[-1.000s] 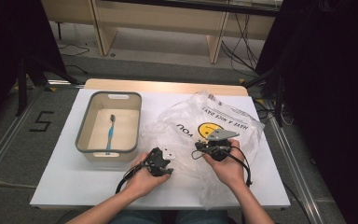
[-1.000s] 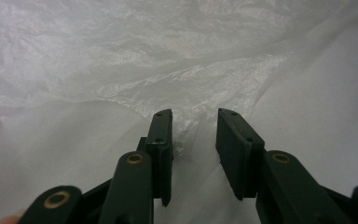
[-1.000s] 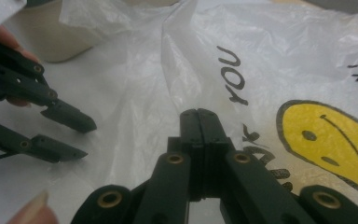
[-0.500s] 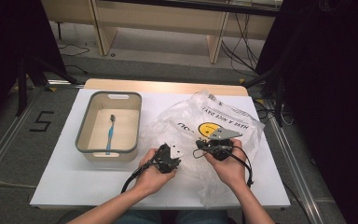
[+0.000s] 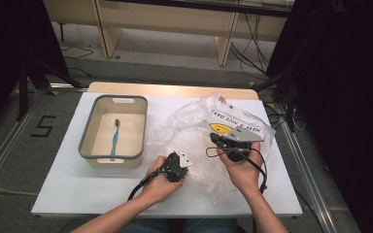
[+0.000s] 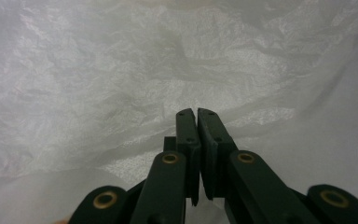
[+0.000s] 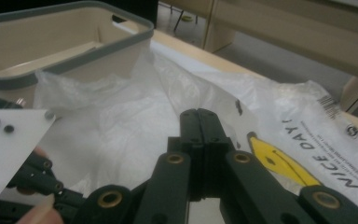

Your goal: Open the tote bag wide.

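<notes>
Leftmost on the desk point(image 5: 68, 184), a bin point(image 5: 88, 145) with a toothbrush point(image 5: 114, 140) inside. Just right of it, the crumpled bag point(image 5: 194, 131), spread across mid-desk. Left tool point(image 5: 183, 160) at the bag's near edge, jaws nearly together on nothing; right tool point(image 5: 214, 140) over the bag, jaws pressed together, empty.

From above, my table point(image 5: 102, 194) is evenly bright while the room at three and nine o'clock sinks into black. My plastic bag point(image 6: 121, 70) glares pale and soft. My own jaws loom blurred at six o'clock; shadows stay faint.
</notes>
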The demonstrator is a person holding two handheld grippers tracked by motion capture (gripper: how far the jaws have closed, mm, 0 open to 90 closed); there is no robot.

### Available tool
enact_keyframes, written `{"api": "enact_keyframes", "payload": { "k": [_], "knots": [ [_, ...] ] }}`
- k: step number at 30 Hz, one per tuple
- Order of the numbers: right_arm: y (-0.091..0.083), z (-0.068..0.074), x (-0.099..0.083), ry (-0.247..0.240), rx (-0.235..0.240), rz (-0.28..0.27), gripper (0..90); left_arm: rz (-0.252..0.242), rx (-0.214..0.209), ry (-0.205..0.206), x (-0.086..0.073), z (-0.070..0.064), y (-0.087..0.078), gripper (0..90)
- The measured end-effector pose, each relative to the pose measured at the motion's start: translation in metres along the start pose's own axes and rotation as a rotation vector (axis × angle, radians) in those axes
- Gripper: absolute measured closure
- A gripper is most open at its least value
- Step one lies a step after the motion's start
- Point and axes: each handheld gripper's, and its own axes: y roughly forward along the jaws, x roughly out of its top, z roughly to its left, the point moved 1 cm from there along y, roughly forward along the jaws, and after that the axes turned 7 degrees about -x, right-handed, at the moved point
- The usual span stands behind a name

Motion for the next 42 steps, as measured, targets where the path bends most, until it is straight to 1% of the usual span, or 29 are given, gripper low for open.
{"api": "enact_keyframes", "payload": {
  "k": [1,2,3,4,5,7,10,11,20,23,24,25,26,28,29,30,31,32,33,34,35,36,37,38,39,40,41,42],
  "knots": [
    [-0.002,-0.002,0.002,-0.001,-0.016,-0.018,90.0,-0.001,0.003,0.003,0.0,0.0,0.0,86.8],
    [-0.002,-0.002,0.002,-0.001,-0.016,-0.018,90.0,-0.001,0.003,0.003,0.0,0.0,0.0,86.8],
    [-0.004,-0.004,0.005,0.003,-0.031,-0.035,90.0,-0.001,0.004,0.003,0.0,0.0,0.0,86.8],
    [-0.004,-0.004,0.005,0.003,-0.031,-0.035,90.0,-0.001,0.004,0.003,0.0,0.0,0.0,86.8],
    [-0.004,-0.006,0.007,0.013,-0.039,-0.051,90.0,-0.001,0.004,0.004,0.0,0.0,0.0,86.8],
    [-0.005,-0.008,0.009,0.018,-0.044,-0.061,90.0,-0.001,0.004,0.003,0.0,0.0,0.0,86.7],
    [-0.005,-0.008,0.01,0.024,-0.045,-0.064,90.0,0.0,0.004,0.004,0.0,0.0,0.0,86.2],
    [-0.005,-0.009,0.011,0.029,-0.048,-0.073,90.0,0.0,0.006,0.005,0.0,0.0,0.0,85.3],
    [-0.003,-0.008,0.012,0.036,-0.045,-0.074,90.0,0.001,0.008,0.012,0.0,0.001,-0.001,82.4],
    [-0.002,-0.007,0.011,0.036,-0.044,-0.075,90.0,-0.004,-0.001,0.002,0.0,0.001,-0.003,80.6],
    [-0.002,-0.007,0.011,0.036,-0.044,-0.075,90.0,-0.01,-0.007,-0.002,0.0,0.0,-0.005,80.6],
    [-0.002,-0.007,0.011,0.035,-0.04,-0.073,90.0,-0.031,-0.011,0.0,0.001,-0.002,-0.01,80.1],
    [-0.002,-0.007,0.011,0.035,-0.04,-0.073,90.0,-0.031,-0.011,0.0,0.001,-0.002,-0.01,79.3],
    [-0.002,-0.007,0.011,0.038,-0.035,-0.068,90.0,-0.049,-0.017,0.003,0.003,-0.004,-0.017,77.8],
    [-0.001,-0.007,0.01,0.038,-0.034,-0.066,90.0,-0.068,-0.011,0.002,0.003,-0.004,-0.024,74.8],
    [-0.001,-0.007,0.01,0.038,-0.034,-0.066,90.0,-0.068,-0.011,0.002,0.003,-0.004,-0.024,73.1],
    [-0.001,-0.006,0.01,0.04,-0.033,-0.066,90.0,-0.083,-0.007,0.001,0.002,-0.003,-0.031,70.4],
    [-0.001,-0.006,0.01,0.04,-0.033,-0.066,90.0,-0.083,-0.007,0.001,0.002,-0.003,-0.031,67.8],
    [-0.001,-0.006,0.01,0.04,-0.032,-0.067,90.0,-0.103,-0.005,-0.004,0.001,-0.001,-0.038,63.9],
    [-0.001,-0.006,0.01,0.04,-0.032,-0.067,90.0,-0.103,-0.005,-0.004,0.001,-0.001,-0.038,61.2],
    [-0.001,-0.006,0.01,0.041,-0.033,-0.067,90.0,-0.118,-0.004,-0.012,0.0,0.0,-0.043,57.3],
    [-0.001,-0.006,0.01,0.041,-0.033,-0.067,90.0,-0.121,-0.002,-0.015,0.0,0.001,-0.046,57.3],
    [-0.002,-0.006,0.01,0.041,-0.032,-0.065,90.0,-0.13,0.002,-0.019,0.0,0.002,-0.05,51.6],
    [-0.002,-0.006,0.01,0.041,-0.032,-0.065,90.0,-0.136,0.003,-0.022,0.0,0.002,-0.053,51.6],
    [-0.002,-0.007,0.01,0.042,-0.031,-0.066,90.0,-0.141,0.005,-0.029,-0.001,0.003,-0.057,47.6],
    [-0.002,-0.007,0.01,0.042,-0.031,-0.066,90.0,-0.141,0.001,-0.029,-0.001,0.004,-0.061,47.6],
    [-0.002,-0.007,0.01,0.045,-0.031,-0.064,90.0,-0.146,0.004,-0.037,-0.003,0.006,-0.069,45.2],
    [-0.002,-0.007,0.01,0.045,-0.031,-0.064,90.0,-0.146,0.004,-0.037,-0.003,0.006,-0.069,44.5]
  ]
}}
